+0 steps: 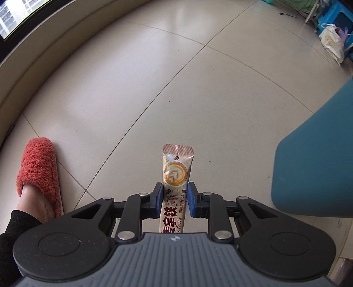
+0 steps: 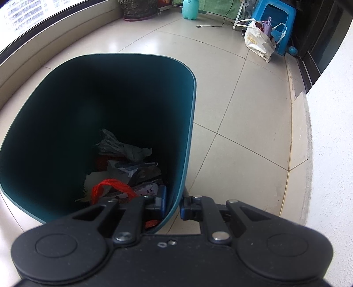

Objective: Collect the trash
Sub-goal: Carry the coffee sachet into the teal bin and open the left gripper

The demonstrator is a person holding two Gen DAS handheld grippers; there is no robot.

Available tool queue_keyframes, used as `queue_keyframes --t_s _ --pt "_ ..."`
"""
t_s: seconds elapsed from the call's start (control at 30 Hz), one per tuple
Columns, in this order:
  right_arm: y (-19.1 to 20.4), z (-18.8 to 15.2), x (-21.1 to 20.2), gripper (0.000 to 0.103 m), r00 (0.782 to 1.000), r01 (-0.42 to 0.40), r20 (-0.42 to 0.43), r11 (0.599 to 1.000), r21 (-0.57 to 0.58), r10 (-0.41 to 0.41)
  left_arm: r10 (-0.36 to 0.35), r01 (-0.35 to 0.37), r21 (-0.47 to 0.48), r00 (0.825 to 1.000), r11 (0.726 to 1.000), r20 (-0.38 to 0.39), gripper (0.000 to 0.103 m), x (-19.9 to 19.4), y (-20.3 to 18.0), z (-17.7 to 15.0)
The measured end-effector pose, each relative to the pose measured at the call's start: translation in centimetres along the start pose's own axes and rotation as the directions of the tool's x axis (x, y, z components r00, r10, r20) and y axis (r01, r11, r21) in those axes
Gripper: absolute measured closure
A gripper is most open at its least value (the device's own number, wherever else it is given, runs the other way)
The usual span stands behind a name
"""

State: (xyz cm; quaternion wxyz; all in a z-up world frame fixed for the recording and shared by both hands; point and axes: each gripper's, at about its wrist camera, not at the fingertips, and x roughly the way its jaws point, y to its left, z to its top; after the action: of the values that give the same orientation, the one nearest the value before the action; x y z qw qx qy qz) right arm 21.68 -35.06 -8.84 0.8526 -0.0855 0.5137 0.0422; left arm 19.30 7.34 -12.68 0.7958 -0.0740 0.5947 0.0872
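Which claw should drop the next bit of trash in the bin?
Left. The left claw already holds the coffee packet beside the bin. The right claw is busy gripping the bin's wall.

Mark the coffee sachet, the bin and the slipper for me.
coffee sachet (image 1: 175, 174): left wrist view, latte print.
bin (image 2: 192, 106): right wrist view, right wall rim.
slipper (image 1: 38, 163): left wrist view, fuzzy top.

Home interior — tiled floor (image 1: 176, 88), fuzzy slipper (image 1: 38, 167), plastic stool (image 2: 278, 19), window ledge (image 1: 33, 66)
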Motion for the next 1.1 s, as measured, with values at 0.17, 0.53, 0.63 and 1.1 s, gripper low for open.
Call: queue_keyframes --t_s 0.17,0.53,0.63,1.1 --pt "0.0 0.0 0.0 0.092 1.000 0.000 0.000 1.000 0.000 0.000 -0.089 0.083 0.105 0.994 0.991 0.058 0.081 -5.5 -5.0 0.6" --pt "-0.3 0.2 -0.1 0.092 1.000 -0.024 0.006 0.999 0.025 0.024 -0.230 0.171 0.304 0.958 0.937 0.169 0.081 -13.5 -15.0 3.3" --pt "-0.6 0.2 -0.6 0.092 0.999 -0.036 0.021 0.999 0.038 0.035 -0.257 0.184 0.337 0.948 0.923 0.186 0.081 -14.3 -17.5 4.2" --pt "-1.6 0.1 -2.9 0.097 0.993 -0.070 0.095 0.996 0.059 0.064 -0.197 0.141 0.423 0.976 0.895 0.092 0.081 -7.8 -28.2 6.0"
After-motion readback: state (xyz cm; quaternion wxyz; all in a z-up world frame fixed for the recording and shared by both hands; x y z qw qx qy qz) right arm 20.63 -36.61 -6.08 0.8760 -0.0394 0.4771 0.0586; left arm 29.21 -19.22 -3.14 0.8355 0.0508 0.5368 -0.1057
